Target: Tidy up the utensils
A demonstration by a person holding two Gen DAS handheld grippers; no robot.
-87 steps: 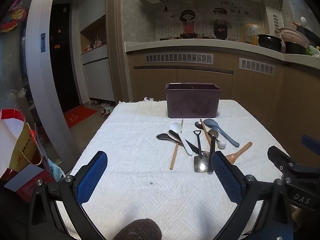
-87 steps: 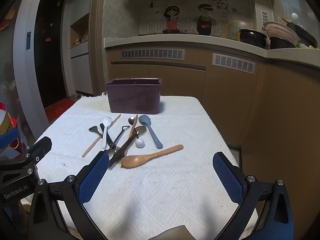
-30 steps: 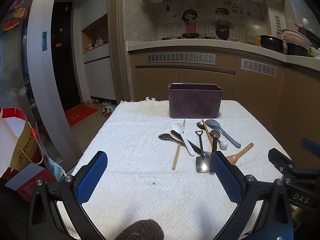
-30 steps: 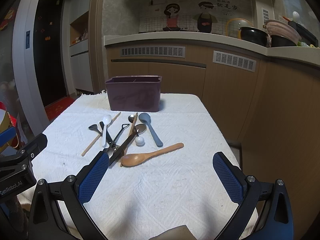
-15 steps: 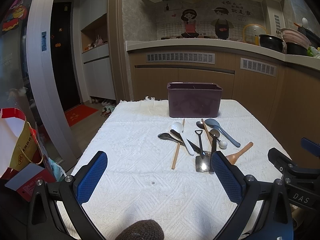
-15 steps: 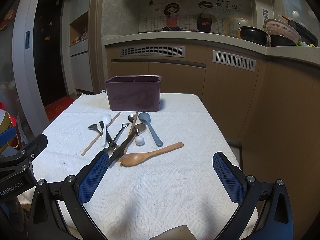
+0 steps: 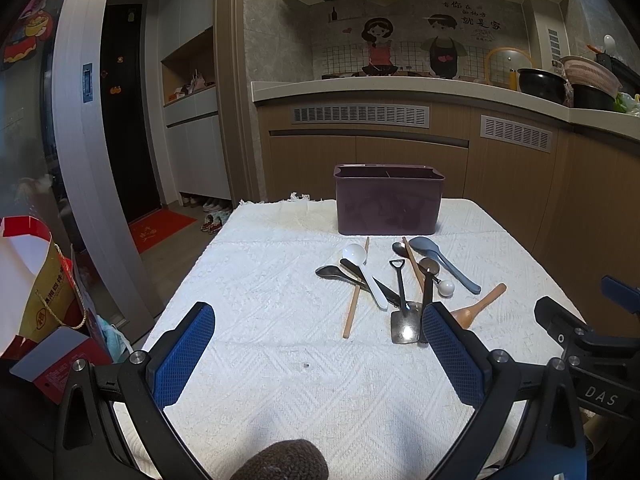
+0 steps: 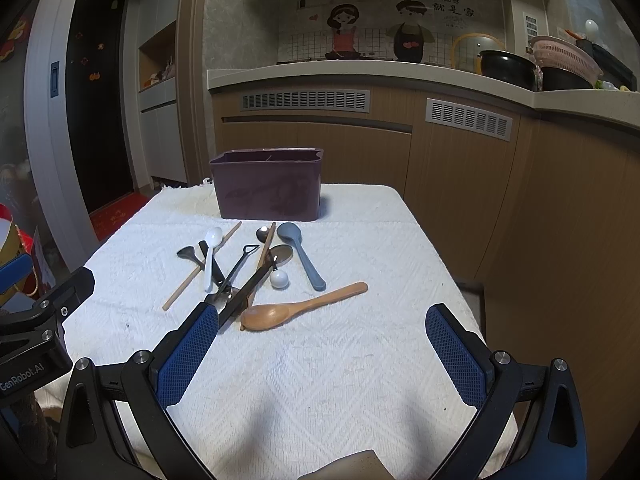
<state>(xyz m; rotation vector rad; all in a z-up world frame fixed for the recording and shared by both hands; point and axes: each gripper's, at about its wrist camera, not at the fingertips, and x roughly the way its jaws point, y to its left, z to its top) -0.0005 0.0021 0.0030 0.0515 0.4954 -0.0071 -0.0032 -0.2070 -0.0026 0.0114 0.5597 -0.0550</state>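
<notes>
A dark purple utensil box [image 7: 389, 204] [image 8: 268, 186] stands at the far end of the white-clothed table [image 7: 260, 280]. In front of it lies a loose pile: a white spoon [image 7: 362, 270] [image 8: 211, 248], a grey-blue spoon [image 7: 444, 262] [image 8: 302, 252], a wooden spoon [image 8: 300, 307] [image 7: 478, 306], a small metal shovel-shaped spoon [image 7: 402, 312], chopsticks [image 7: 354, 304] and dark utensils. My left gripper [image 7: 318, 346] and right gripper [image 8: 322, 344] both hover open over the near table, holding nothing, short of the pile.
Wooden kitchen cabinets and a counter [image 7: 400, 92] with pots rise behind the table. A red and yellow paper bag [image 7: 36, 280] stands on the floor at the left. The table's right edge [image 8: 452, 280] drops off beside a cabinet.
Both views have shifted only slightly; the utensils and box lie where they were. Both grippers stay open.
</notes>
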